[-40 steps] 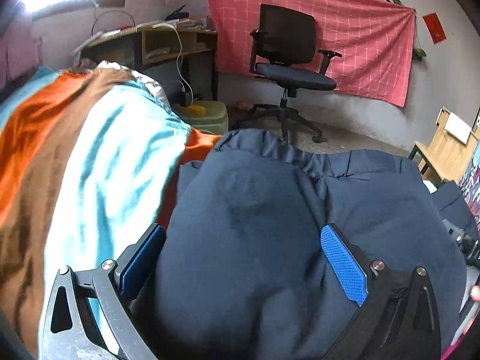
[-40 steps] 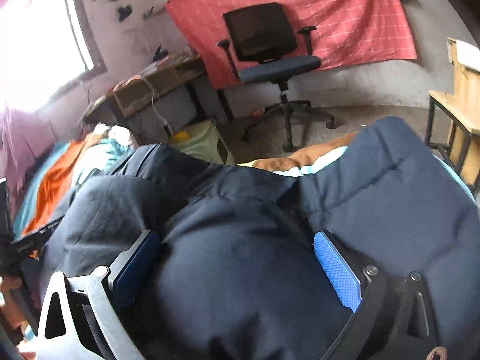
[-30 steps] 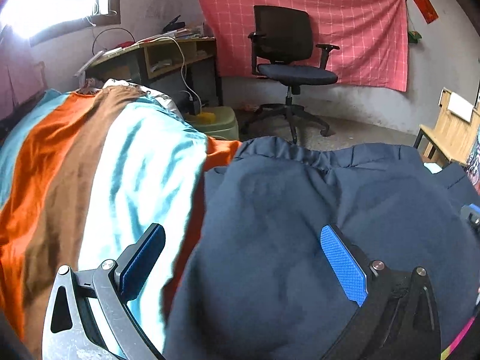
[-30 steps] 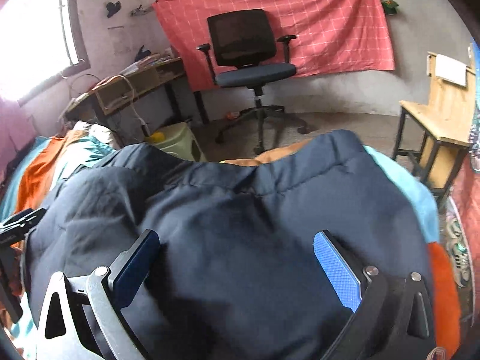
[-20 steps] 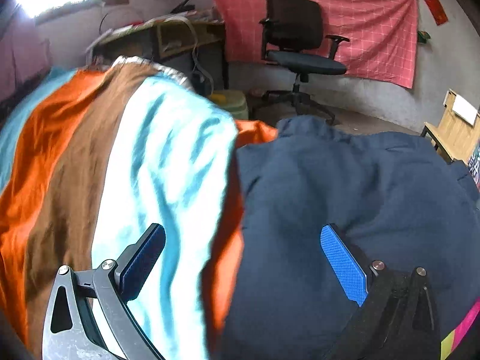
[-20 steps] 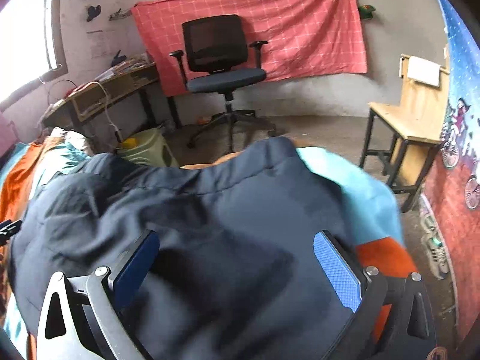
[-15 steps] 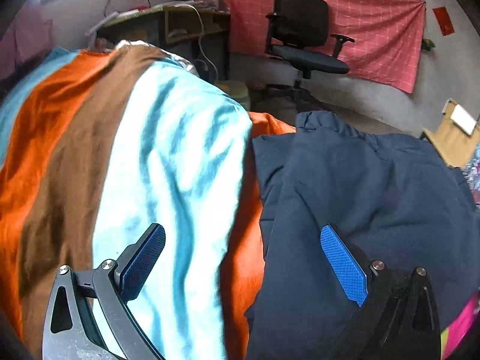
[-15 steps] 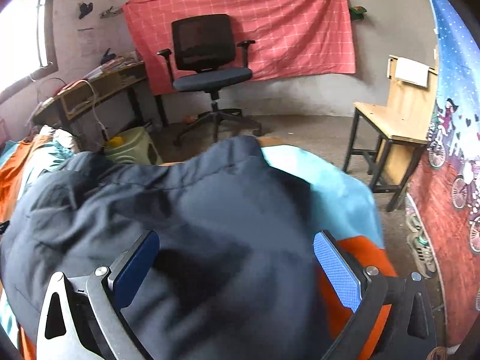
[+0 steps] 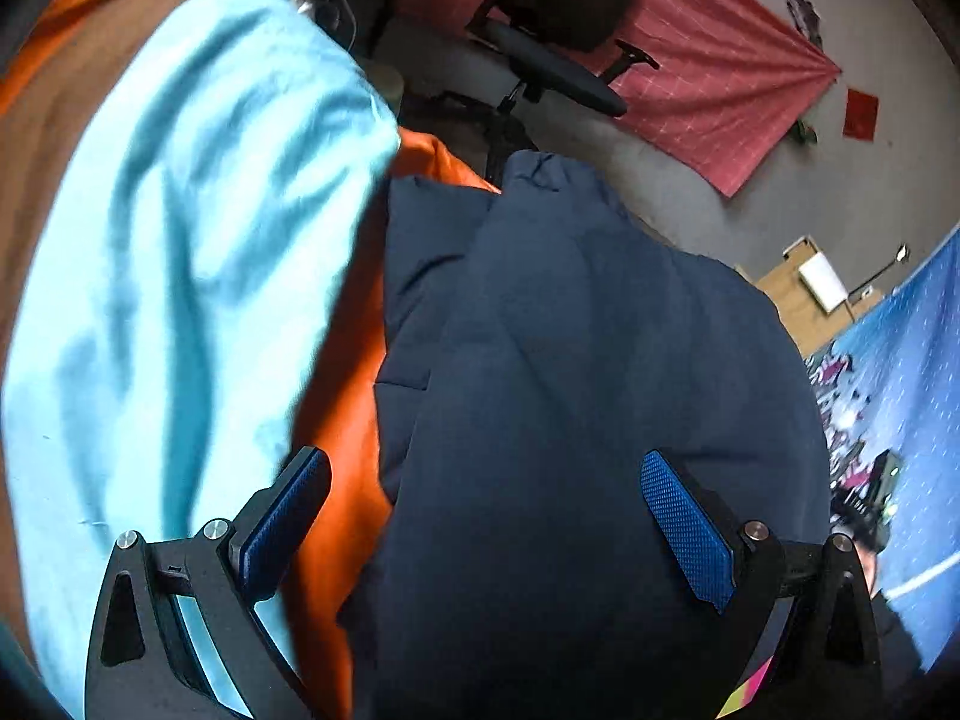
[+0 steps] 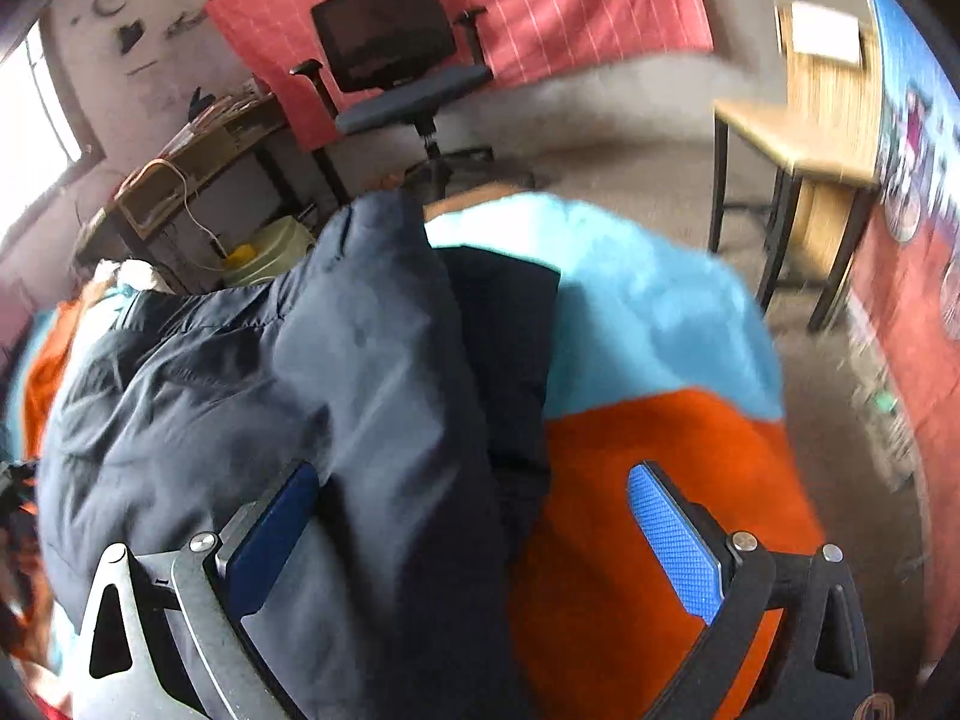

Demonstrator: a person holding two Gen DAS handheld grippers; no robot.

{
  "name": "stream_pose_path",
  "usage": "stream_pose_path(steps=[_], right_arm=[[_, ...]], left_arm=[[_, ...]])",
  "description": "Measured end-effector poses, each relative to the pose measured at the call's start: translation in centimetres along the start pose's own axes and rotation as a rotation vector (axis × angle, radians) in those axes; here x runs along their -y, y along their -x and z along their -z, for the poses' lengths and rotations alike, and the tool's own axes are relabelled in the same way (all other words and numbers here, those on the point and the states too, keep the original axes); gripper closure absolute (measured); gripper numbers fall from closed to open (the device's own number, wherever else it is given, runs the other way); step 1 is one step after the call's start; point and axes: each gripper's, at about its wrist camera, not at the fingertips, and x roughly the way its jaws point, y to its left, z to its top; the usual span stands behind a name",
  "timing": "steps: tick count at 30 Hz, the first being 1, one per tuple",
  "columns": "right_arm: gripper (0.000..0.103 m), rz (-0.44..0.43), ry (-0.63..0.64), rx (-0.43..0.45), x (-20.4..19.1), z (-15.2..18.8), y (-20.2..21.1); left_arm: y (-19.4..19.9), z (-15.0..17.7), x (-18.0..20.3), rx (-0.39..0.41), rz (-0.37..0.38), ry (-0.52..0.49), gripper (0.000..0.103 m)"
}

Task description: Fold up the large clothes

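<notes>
A large dark navy padded jacket (image 9: 588, 396) lies folded on a bed with a striped orange, brown and light-blue cover (image 9: 180, 252). My left gripper (image 9: 486, 516) is open and hovers over the jacket's left edge, one finger over the orange stripe, the other over the jacket. In the right wrist view the jacket (image 10: 288, 396) fills the left and middle. My right gripper (image 10: 474, 522) is open over its right edge, one finger above the orange stripe (image 10: 648, 480). Neither gripper holds cloth.
A black office chair (image 10: 396, 60) stands beyond the bed before a red cloth on the wall (image 10: 570, 6). A cluttered desk (image 10: 198, 162) stands at left and a wooden table (image 10: 810, 144) at right. A green bin (image 10: 270, 252) sits by the bed.
Both grippers have drawn apart, the left to the left and the right to the right, from over the jacket's middle to its side edges. Both views have tilted. The jacket lies still.
</notes>
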Motion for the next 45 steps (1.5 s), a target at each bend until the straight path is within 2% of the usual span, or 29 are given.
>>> stream_pose_path(steps=[4, 7, 10, 21, 28, 33, 36, 40, 43, 45], right_arm=[[0.0, -0.066, -0.069, -0.048, 1.6, -0.2, -1.1], [0.0, -0.149, -0.163, -0.109, 3.3, 0.2, -2.6], [0.0, -0.228, -0.246, -0.095, 4.8, 1.1, -3.2], [0.0, -0.295, -0.274, -0.069, 5.4, 1.6, -3.4], [0.0, -0.366, -0.337, -0.1, 5.7, 1.0, -3.8], [0.0, -0.485, -0.387, -0.131, 4.5, 0.1, -4.5], [0.0, -0.439, -0.371, -0.189, 3.6, -0.4, -5.2], [0.0, -0.407, -0.356, -0.203, 3.2, -0.4, -5.3], [0.0, -0.352, -0.327, -0.222, 2.5, -0.5, -5.3], [0.0, -0.326, -0.324, -0.232, 2.0, -0.5, -5.3]], left_arm=[[-0.8, -0.4, -0.1, -0.022, 0.021, -0.019, 0.001], [-1.8, -0.3, -0.3, -0.051, 0.048, -0.029, 0.001], [-2.2, 0.2, -0.7, -0.056, 0.083, -0.028, 0.001], [-2.1, -0.4, -2.5, -0.072, 0.165, 0.004, 0.001], [-1.6, -1.0, -2.8, -0.064, 0.216, 0.04, 0.001], [-2.5, -1.5, -1.3, -0.081, 0.18, 0.015, 0.001], [-2.5, -1.6, -1.3, -0.083, 0.161, 0.028, 0.001], [-2.5, -1.5, 0.0, -0.079, 0.087, 0.013, 0.002], [-2.4, -1.2, 1.5, -0.064, 0.011, 0.007, 0.01], [-2.3, -1.0, 2.9, -0.04, -0.045, -0.013, 0.021]])
